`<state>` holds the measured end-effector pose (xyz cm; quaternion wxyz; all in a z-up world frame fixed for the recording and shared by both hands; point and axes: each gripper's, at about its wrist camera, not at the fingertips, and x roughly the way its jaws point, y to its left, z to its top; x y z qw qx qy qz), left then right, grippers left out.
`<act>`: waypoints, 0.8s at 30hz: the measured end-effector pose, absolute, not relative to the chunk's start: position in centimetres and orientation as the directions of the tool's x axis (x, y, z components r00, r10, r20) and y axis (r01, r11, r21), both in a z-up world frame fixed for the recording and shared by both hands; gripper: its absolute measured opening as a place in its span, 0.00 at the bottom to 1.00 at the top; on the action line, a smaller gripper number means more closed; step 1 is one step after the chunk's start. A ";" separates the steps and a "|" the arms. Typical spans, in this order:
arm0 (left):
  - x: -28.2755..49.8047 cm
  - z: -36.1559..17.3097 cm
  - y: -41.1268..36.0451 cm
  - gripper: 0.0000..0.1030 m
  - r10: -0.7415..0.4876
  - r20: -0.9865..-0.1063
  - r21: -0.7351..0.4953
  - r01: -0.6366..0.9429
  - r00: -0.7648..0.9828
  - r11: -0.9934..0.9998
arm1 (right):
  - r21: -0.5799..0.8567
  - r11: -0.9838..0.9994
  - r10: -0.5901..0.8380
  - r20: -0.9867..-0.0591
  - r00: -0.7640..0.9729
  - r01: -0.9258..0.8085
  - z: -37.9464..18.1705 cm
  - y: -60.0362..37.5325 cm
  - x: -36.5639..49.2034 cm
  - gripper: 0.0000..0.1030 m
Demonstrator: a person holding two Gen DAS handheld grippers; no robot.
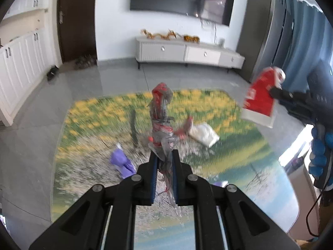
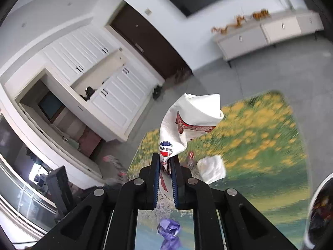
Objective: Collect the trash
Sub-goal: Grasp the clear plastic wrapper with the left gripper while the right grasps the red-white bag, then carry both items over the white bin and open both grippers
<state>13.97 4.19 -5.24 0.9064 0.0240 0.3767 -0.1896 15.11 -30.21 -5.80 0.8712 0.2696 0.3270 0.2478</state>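
Left hand-held gripper (image 1: 164, 156) pinches foil wrapper (image 1: 161, 112); right view lacks it.

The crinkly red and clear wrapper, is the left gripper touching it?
Touching. In the left wrist view the left gripper has its jaws shut on the crinkly wrapper, which sticks up from between them above the rug.
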 end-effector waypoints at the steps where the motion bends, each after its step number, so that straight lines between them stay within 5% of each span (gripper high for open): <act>1: 13.8 -4.6 4.3 0.11 -0.324 -0.684 -0.097 0.359 0.654 0.928 | 0.624 0.737 0.600 -0.427 0.677 -0.259 -5.1 -30.7 14.5 0.10; 10: 10.6 1.4 0.7 0.11 -0.372 -0.615 -0.081 0.413 0.696 0.907 | 0.535 0.818 0.460 -0.388 0.799 -0.211 -2.1 -38.2 8.0 0.10; 24: 8.1 -2.1 -21.1 0.11 -0.499 -0.730 -0.079 0.668 0.467 0.740 | 0.462 0.884 0.201 -0.528 0.825 0.080 -9.0 -50.1 1.5 0.10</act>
